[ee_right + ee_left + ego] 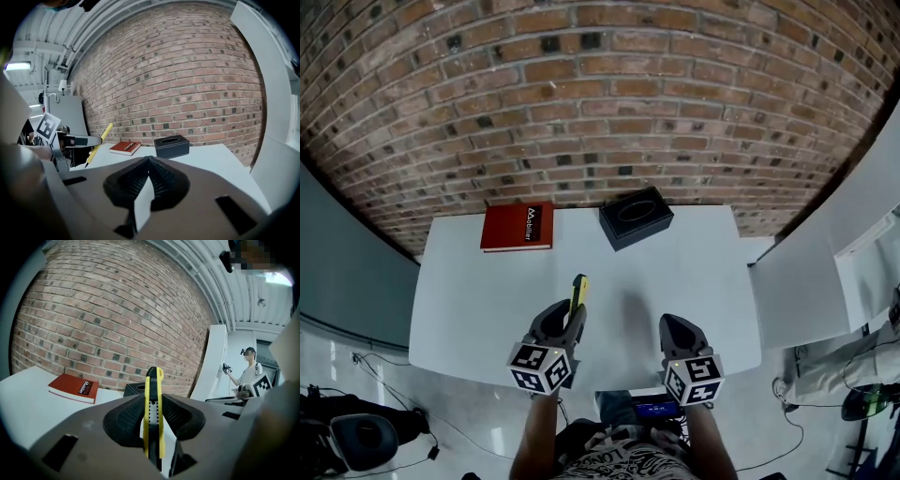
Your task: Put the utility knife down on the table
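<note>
Your left tool (pixel 565 319) pinches the yellow utility knife (pixel 578 288) above the counter (pixel 694 272); your right tool (pixel 677 330) is pressed together, empty. Next, lower the knife, then let go.

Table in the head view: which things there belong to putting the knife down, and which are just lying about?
In the job: utility knife, clamped in the left hand-held gripper; table.
Lying about: red book; black tissue box; right hand-held gripper, shut, empty.
</note>
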### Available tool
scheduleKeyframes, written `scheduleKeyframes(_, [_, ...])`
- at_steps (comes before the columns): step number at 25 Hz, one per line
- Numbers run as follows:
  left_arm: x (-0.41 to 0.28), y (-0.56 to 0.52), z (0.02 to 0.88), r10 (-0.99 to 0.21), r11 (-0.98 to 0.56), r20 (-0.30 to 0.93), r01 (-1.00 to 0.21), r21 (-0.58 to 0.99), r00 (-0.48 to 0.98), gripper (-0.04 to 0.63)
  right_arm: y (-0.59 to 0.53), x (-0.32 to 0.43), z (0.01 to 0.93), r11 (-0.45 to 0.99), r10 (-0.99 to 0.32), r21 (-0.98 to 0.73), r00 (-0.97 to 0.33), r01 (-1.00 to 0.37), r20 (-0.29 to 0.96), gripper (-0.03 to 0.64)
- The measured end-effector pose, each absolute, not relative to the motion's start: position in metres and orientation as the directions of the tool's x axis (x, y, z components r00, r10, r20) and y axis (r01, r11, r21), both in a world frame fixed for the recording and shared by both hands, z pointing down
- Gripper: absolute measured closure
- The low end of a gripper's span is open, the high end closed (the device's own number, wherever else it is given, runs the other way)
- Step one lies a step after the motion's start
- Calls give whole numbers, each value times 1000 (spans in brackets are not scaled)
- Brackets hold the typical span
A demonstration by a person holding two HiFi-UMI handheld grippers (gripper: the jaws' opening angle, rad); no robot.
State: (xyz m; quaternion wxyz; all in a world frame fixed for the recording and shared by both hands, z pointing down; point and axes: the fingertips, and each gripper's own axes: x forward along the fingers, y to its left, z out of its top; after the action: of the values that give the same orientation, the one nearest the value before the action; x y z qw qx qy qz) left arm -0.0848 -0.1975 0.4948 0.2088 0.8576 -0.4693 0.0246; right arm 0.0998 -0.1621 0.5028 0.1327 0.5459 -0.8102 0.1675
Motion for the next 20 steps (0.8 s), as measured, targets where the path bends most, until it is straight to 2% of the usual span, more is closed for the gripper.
scheduleKeyframes(20, [-68,-207,587,-719,-438,411,-824,359,561,476,-178,108,571,362,-756,-115,-364,-925,544,615])
